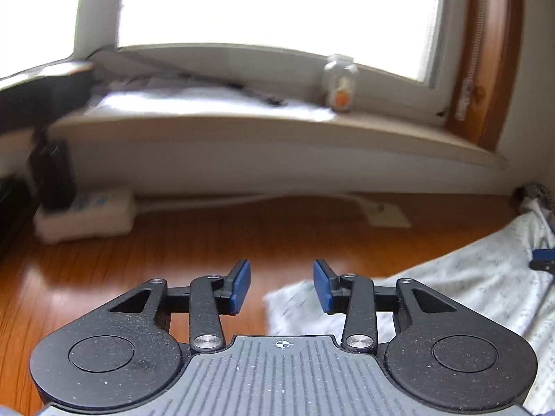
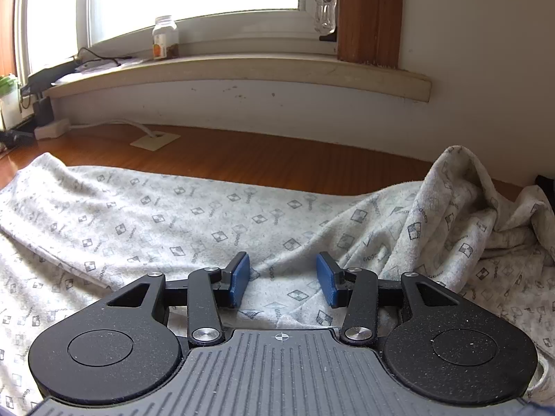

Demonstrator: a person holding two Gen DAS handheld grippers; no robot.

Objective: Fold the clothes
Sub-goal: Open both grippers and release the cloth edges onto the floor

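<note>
A glossy reddish-brown wooden tabletop (image 2: 263,159) is seen running up to a white wall, above which a pale stone windowsill (image 2: 242,69) and a bright window are set. A clear plastic jar with an orange label (image 2: 165,37) is stood on the sill, and a white power strip (image 1: 85,215) is laid at the table's far left edge.

A light grey garment printed with small dark checkered diamonds (image 2: 194,215) is spread across the tabletop, bunched into a raised heap at its right end.

The right gripper (image 2: 282,279) is held just above the cloth, its blue-padded jaws partly apart with nothing clamped between them.

The left gripper (image 1: 281,286) is held over the garment's left corner (image 1: 295,308), jaws likewise partly parted and empty.
</note>
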